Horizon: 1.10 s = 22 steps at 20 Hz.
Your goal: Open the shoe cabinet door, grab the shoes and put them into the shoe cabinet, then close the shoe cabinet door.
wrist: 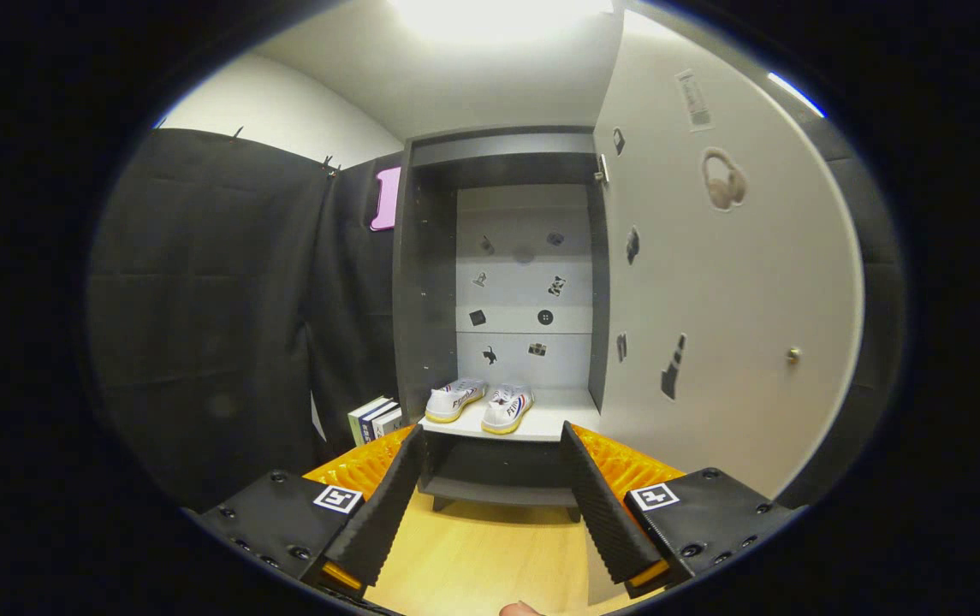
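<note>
White shoes [481, 404] beyond parted fingers [389, 496]

books [376, 419]: partly hidden behind shoe cabinet [421, 282] | shoes [481, 404]: lettering too small to tell

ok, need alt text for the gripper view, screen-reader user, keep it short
The shoe cabinet stands open with a pair of white shoes side by side on its white shelf, beyond the gripper, whose fingers are spread wide and hold nothing. The cabinet door, dotted with stickers, is swung open to the right; a few books stand on the floor left of the cabinet.
</note>
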### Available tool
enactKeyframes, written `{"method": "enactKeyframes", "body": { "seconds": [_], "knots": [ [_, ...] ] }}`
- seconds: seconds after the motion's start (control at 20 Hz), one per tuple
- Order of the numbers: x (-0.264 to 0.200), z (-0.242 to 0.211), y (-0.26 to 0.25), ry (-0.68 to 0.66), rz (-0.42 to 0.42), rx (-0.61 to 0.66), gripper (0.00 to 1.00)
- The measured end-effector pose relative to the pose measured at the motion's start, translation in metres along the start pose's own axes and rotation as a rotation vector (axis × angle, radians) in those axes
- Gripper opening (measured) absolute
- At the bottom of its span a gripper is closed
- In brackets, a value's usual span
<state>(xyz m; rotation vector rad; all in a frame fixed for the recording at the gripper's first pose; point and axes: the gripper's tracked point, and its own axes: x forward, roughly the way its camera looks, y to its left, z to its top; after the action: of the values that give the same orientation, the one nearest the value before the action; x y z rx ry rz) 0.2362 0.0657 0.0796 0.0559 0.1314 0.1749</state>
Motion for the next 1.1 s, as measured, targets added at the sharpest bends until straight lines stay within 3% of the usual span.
{"method": "enactKeyframes", "body": {
  "seconds": [0.25, 0.45, 0.7, 1.1],
  "knots": [
    [-0.055, 0.009, -0.035, -0.003, -0.005, 0.011, 0.98],
    [-0.087, 0.014, -0.083, -0.008, -0.068, 0.05, 0.98],
    [-0.103, 0.017, -0.155, -0.014, -0.237, 0.064, 0.98],
    [-0.085, 0.007, -0.236, -0.01, -0.503, 0.051, 0.98]
  ]
}}
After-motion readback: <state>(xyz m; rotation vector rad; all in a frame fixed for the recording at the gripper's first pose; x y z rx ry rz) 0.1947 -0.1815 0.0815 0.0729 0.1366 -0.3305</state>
